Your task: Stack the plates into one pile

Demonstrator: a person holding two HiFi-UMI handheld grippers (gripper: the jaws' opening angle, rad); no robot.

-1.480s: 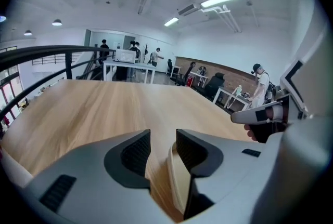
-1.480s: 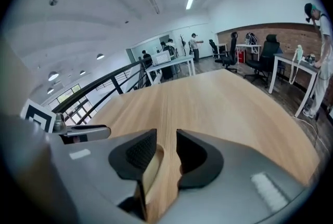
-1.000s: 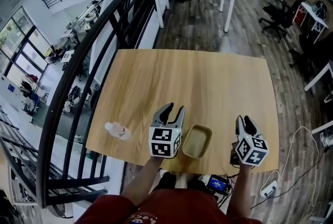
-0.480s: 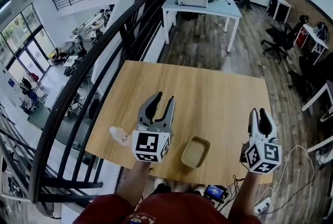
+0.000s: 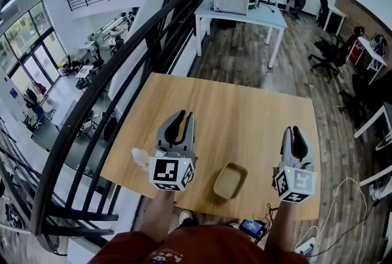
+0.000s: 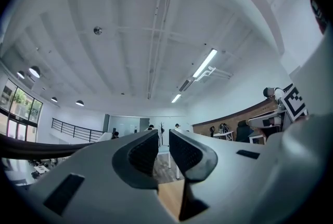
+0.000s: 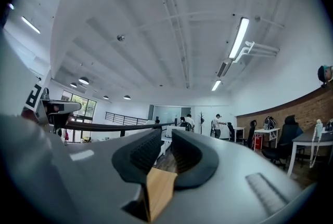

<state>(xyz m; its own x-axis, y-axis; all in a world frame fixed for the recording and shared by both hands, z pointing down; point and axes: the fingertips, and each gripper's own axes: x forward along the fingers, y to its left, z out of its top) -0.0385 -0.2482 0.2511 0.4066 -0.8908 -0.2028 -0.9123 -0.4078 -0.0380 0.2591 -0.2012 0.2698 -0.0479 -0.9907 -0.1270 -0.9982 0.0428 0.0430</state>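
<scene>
Table: pale wood, matt. Dish: matt, smooth. L tongs, R tongs: grey matt plastic, ribbed inside.

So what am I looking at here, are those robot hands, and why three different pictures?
No robot: a person holds tongs in each hand. The wide picture comes from a camera on the person's head, looking down at the left tongs, the right tongs and a wooden table. On it lie a tan rectangular dish and a small clear bottle. The other two pictures come from cameras riding on the tongs, looking along their jaws; they show mostly ceiling. Both are closing, with nothing between them.
</scene>
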